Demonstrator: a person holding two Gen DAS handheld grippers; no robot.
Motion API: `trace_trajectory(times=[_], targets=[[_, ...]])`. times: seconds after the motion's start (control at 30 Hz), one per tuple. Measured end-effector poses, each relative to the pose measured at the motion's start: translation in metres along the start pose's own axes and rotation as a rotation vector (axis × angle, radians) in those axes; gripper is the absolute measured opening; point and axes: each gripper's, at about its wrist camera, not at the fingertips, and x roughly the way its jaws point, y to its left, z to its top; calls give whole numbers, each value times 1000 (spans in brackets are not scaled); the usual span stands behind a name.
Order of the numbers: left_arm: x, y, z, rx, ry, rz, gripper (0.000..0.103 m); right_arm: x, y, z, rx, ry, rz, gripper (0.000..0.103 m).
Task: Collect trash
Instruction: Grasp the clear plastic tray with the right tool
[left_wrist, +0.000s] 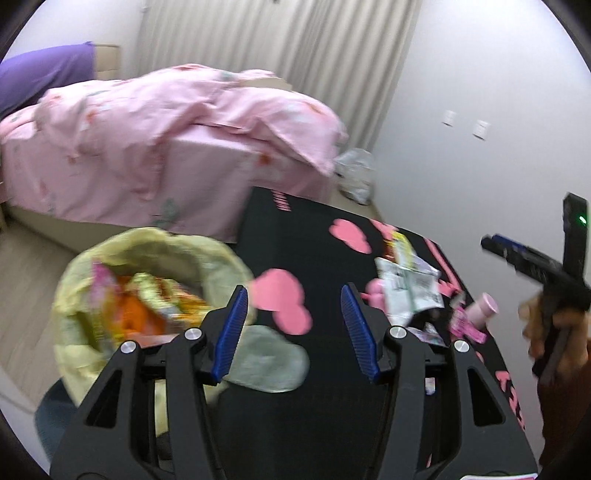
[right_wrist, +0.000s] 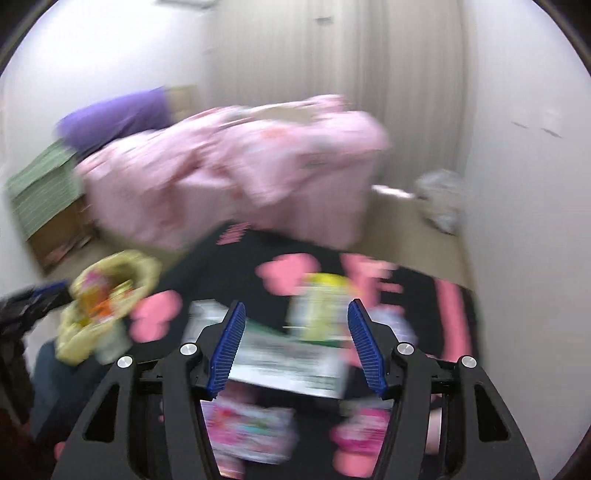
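Grippers, two, both in your hands. Your left gripper stands parted with nothing between its blue pads, over the black mat with pink hearts. Your right gripper is likewise spread and empty, above blurred wrappers. Trash bag, yellow, sits at the mat's left edge, already holding bright packets. Loose trash on the mat's right: crumpled white wrapper, small pink bottle (lying on its side). Pink bed stands beyond.
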Motion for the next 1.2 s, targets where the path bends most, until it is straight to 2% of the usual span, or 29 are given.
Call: trace_trajectory(times=[0.1,0.17,0.33,0.43,0.53,0.67,0.7,0.77,0.83,0.87,0.93,1.03,1.2], targets=[[18,-16,-2,19,27,-36,50,5,-45,-4,70,23,-72,55],[25,-22,-6,21,38,-51,50,16,-60,-6,111,58,-90,55],[41,-28,-11,20,68,-67,50,80,-56,-9,138,185,20,55],[43,-24,-12,34,78,-55,50,119,-49,-5,126,242,-19,55],[42,-11,-14,15,77,-41,50,167,-53,-5,155,343,-48,55],[43,11,-19,-48,82,-29,50,198,-68,-17,245,419,-51,54],[44,15,-20,-60,84,-27,50,201,-72,-21,284,426,-37,49],[46,21,-23,-74,89,-26,50,199,-73,-25,317,420,1,45],[48,23,-25,-83,95,-30,50,195,-70,-29,317,419,63,18],[50,23,-26,-86,99,-30,50,191,-67,-31,321,418,106,15],[50,23,-27,-84,101,-30,50,173,-58,-30,270,382,124,7],[46,19,-26,-74,90,-29,50,135,-42,-27,162,300,117,4],[42,5,-25,-51,84,-49,50,69,-36,-25,109,163,69,4]])
